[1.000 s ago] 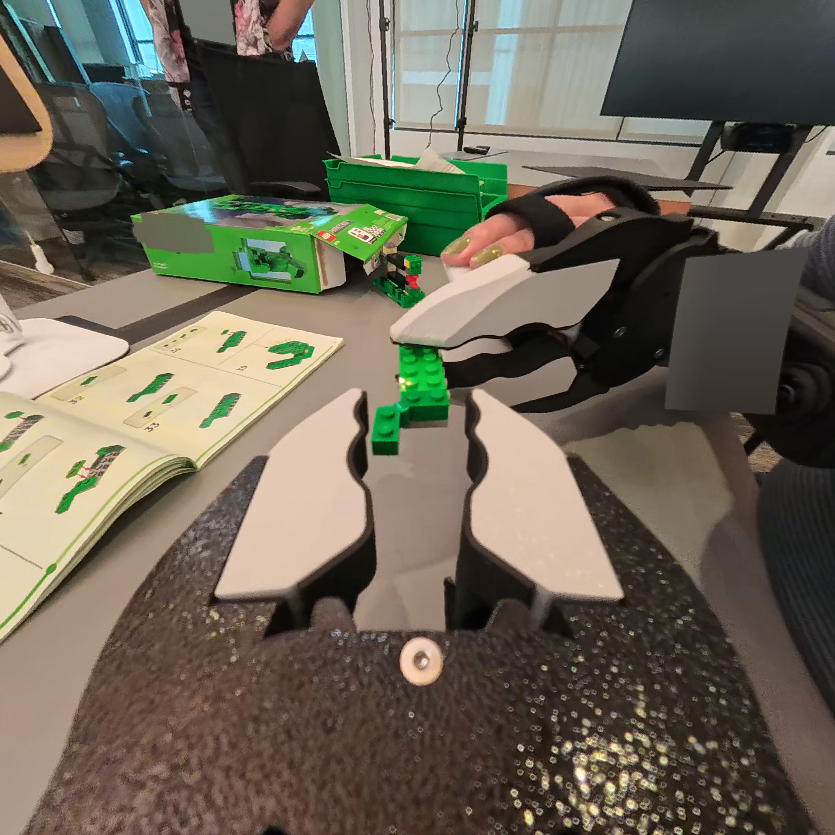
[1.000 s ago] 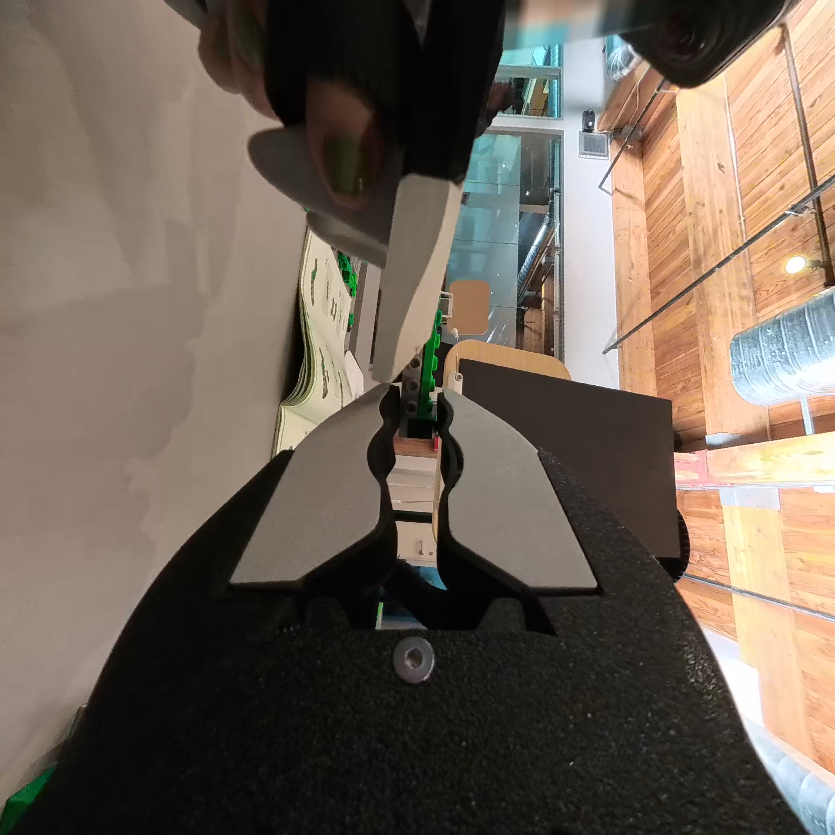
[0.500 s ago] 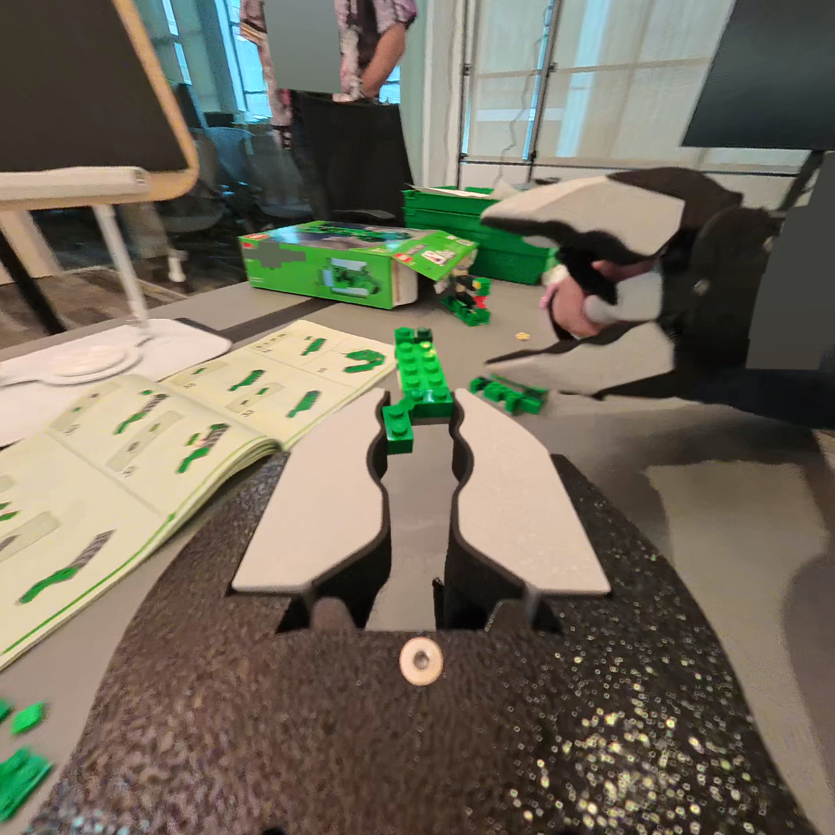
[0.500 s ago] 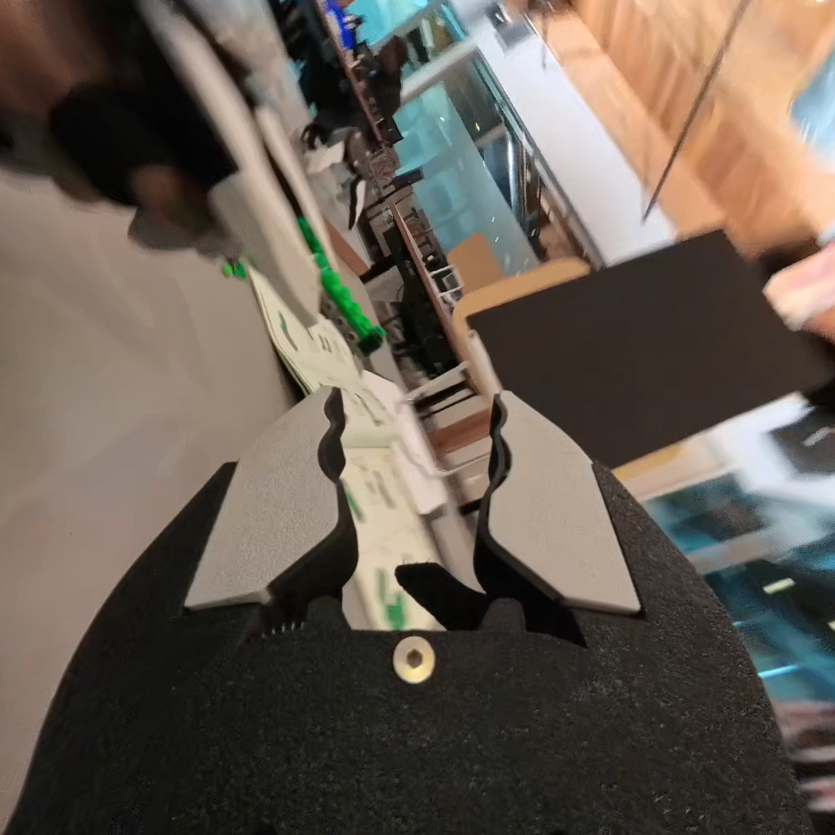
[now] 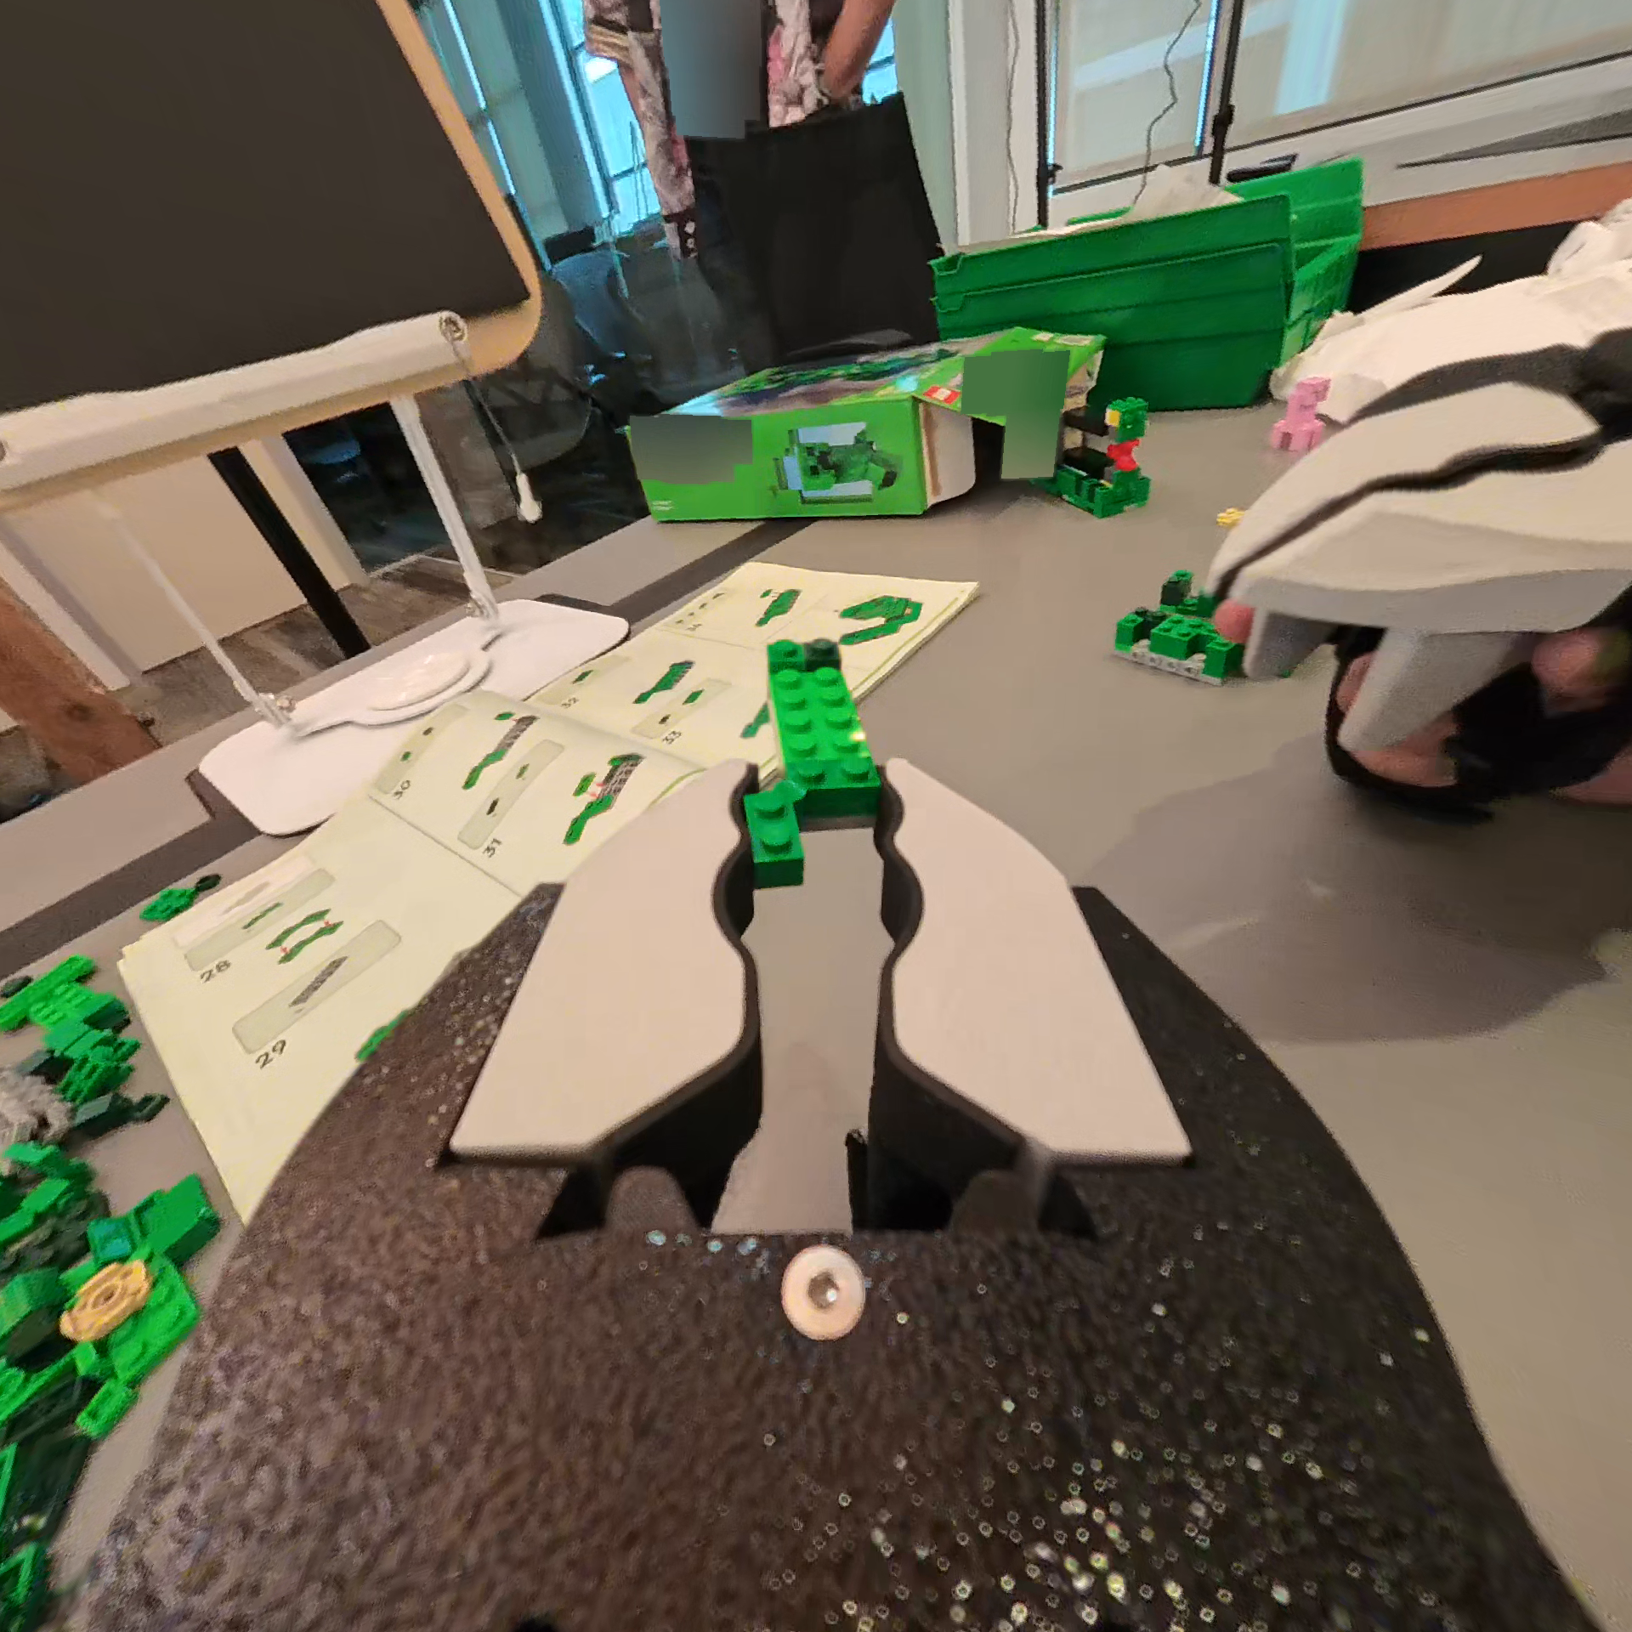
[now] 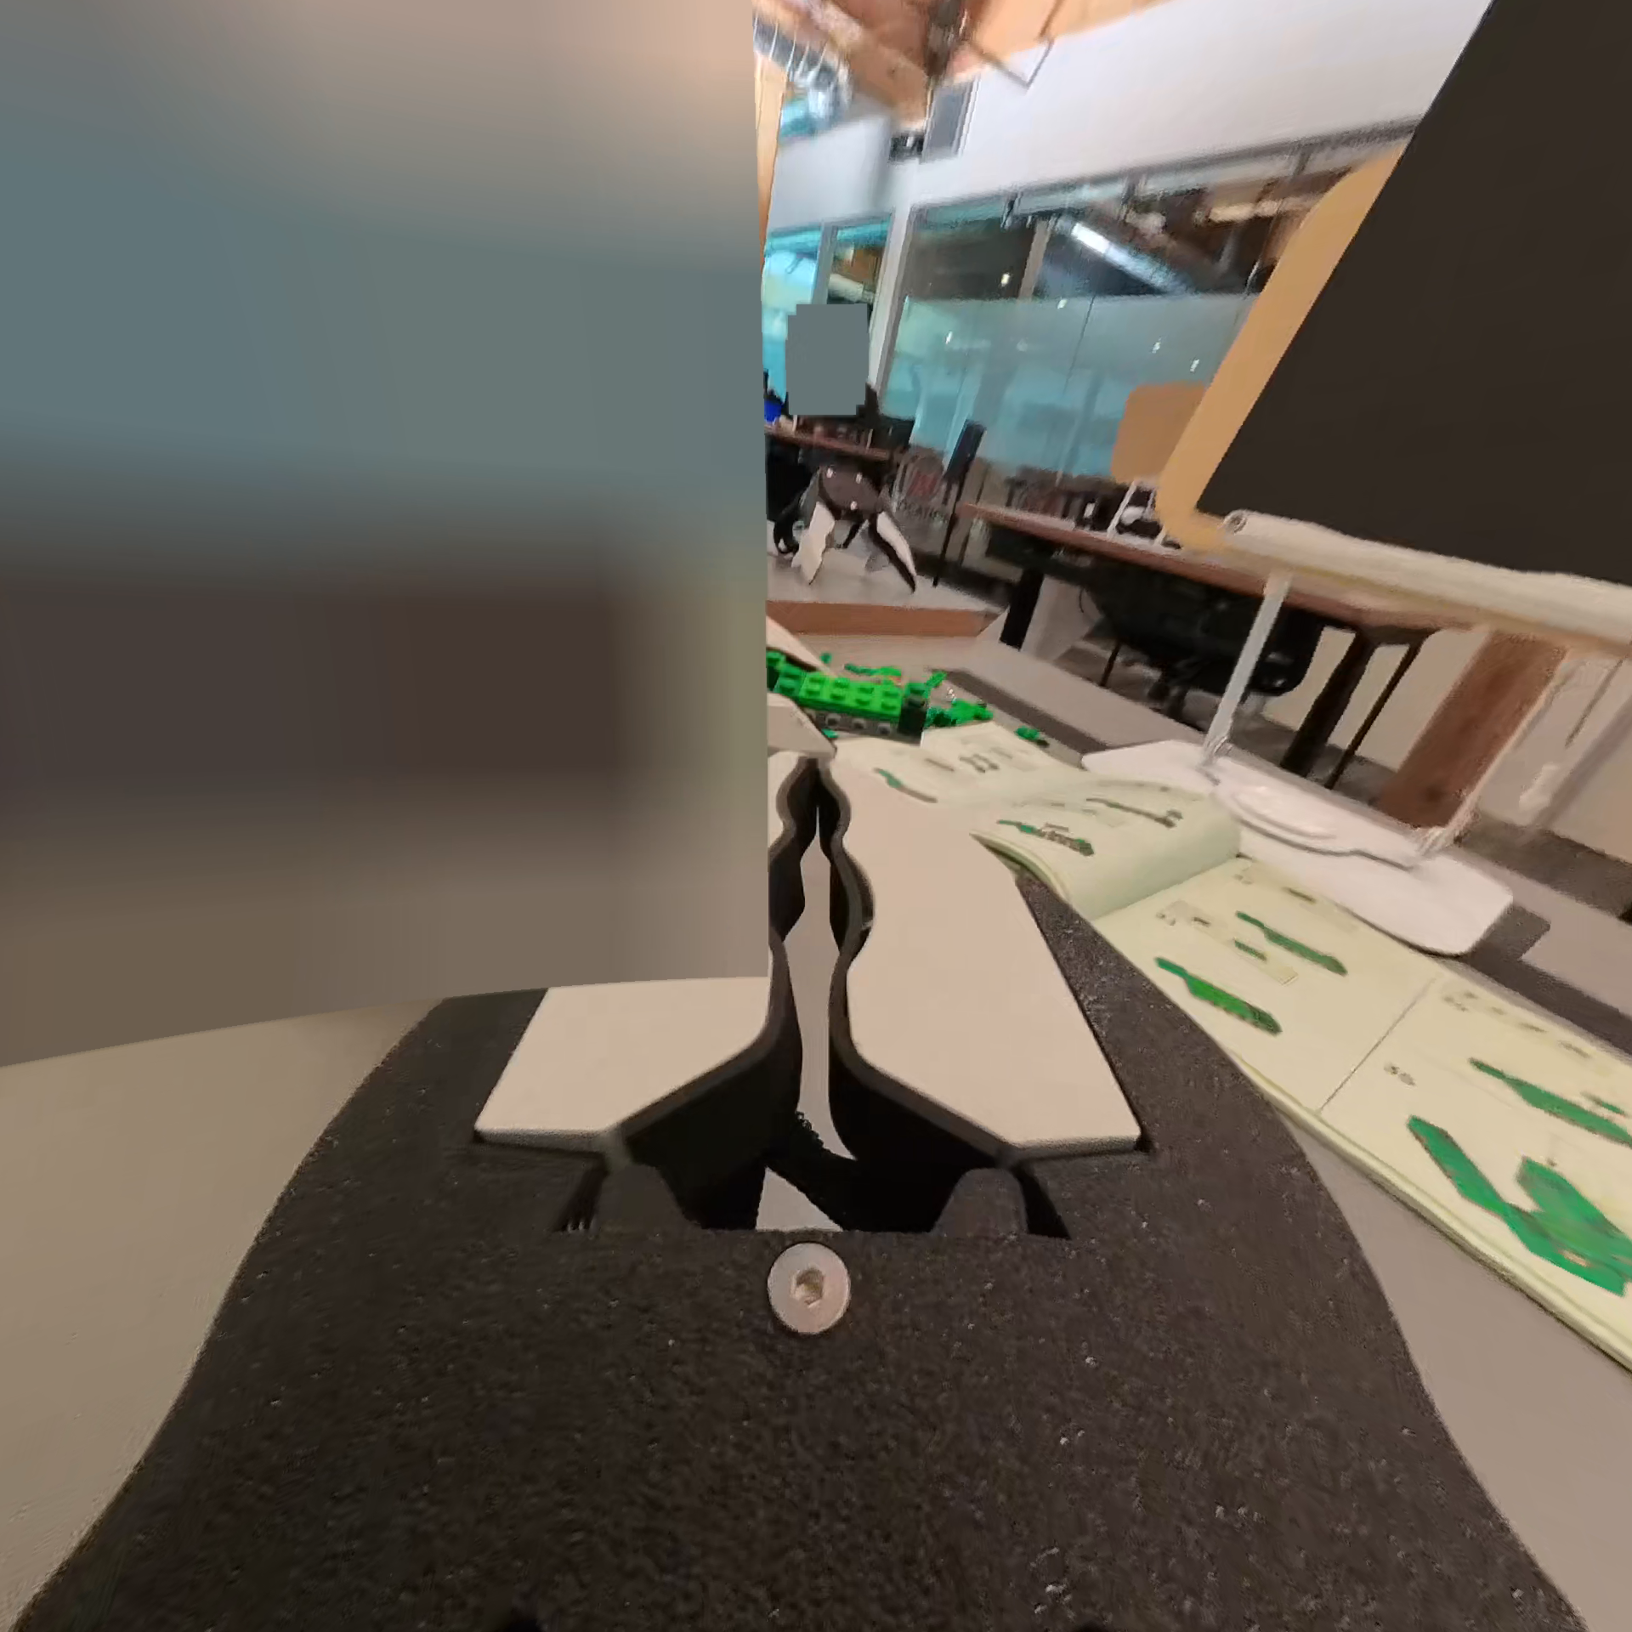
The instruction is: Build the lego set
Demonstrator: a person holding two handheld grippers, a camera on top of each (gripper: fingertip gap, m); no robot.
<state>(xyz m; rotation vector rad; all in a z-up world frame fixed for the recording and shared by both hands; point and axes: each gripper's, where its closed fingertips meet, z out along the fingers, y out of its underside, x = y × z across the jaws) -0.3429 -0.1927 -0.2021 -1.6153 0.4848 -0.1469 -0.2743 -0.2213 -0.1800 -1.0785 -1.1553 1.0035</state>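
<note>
My left gripper (image 5: 812,786) is shut on the near end of a long green lego assembly (image 5: 817,724), which points away above the grey table (image 5: 1104,883). It also shows in the right wrist view (image 6: 848,698). My right gripper (image 5: 1232,587), held by a gloved hand, is off to the right. Its tips are at a small green assembly (image 5: 1166,631) on the table. In its own view the right gripper (image 6: 811,773) has its jaws together with nothing visible between them. A mosaic patch hides the left finger.
An open instruction booklet (image 5: 530,795) lies left of centre. A white stand base (image 5: 397,706) sits behind it. Loose green pieces (image 5: 62,1236) lie at the near left. The green set box (image 5: 821,450), a small built figure (image 5: 1104,459), a pink figure (image 5: 1298,424) and green bins (image 5: 1148,291) stand at the back.
My right gripper let go of the long assembly's far end, opened, swung off to the right and shut beside the small assembly. My left gripper kept hold of the long assembly.
</note>
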